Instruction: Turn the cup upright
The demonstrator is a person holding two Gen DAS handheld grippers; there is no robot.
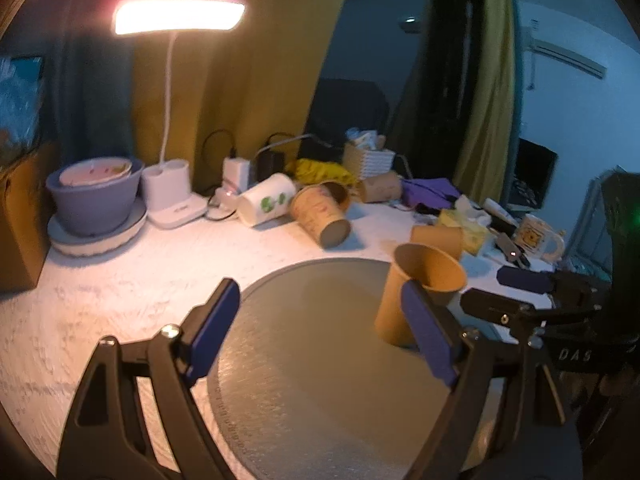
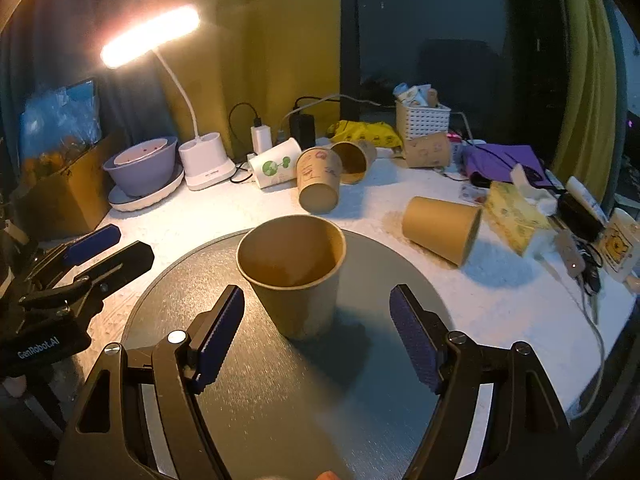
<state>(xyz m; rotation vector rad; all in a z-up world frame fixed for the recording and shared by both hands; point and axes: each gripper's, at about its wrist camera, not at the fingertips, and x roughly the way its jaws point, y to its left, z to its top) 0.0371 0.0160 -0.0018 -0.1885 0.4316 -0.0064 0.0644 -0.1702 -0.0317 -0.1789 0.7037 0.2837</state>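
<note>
our cup [image 2: 294, 276] stands upright ahead of our right gripper [image 2: 318, 336], jaws apart; flip looks done, so we'd back away.

Both grippers hung spread and empty-handed.
The left gripper [image 1: 324, 328] had its blue-padded fingers [image 1: 214, 330] wide apart, gripping nothing. The right gripper [image 2: 318, 336] stood likewise, its pads [image 2: 416, 344] parted and touching nothing. Each showed at the edge of the other's view, just beside it.
</note>
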